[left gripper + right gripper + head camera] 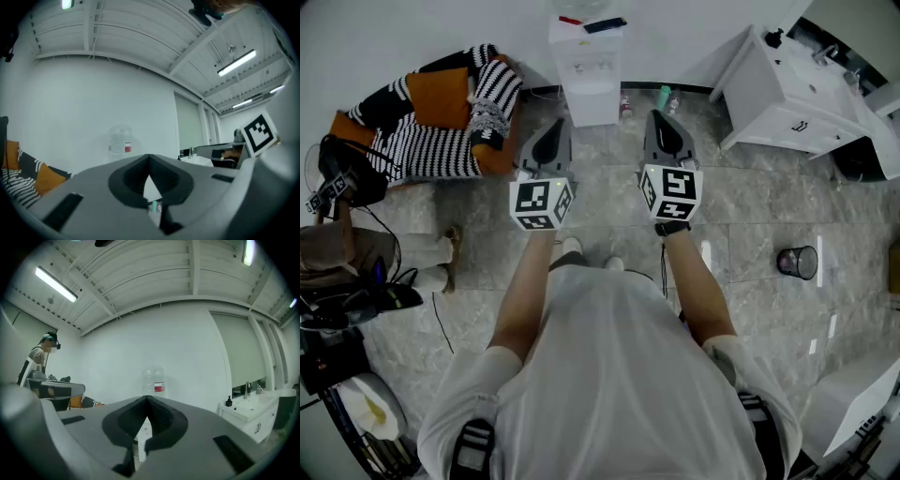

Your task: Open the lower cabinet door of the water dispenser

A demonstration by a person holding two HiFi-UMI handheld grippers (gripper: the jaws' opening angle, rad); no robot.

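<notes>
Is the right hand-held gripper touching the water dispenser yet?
Apart. The right gripper view shows the water dispenser far off against the wall, well beyond the right hand-held gripper.

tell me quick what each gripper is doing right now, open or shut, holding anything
left grey two-jaw gripper: shut, jaws together, holding nothing.
right grey two-jaw gripper: shut, jaws together, holding nothing.

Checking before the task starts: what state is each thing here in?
White water dispenser's lower cabinet door: shut.
Left hand-held gripper: jaws together, empty.
Right hand-held gripper: jaws together, empty.
Black mesh waste bin: upright.
</notes>
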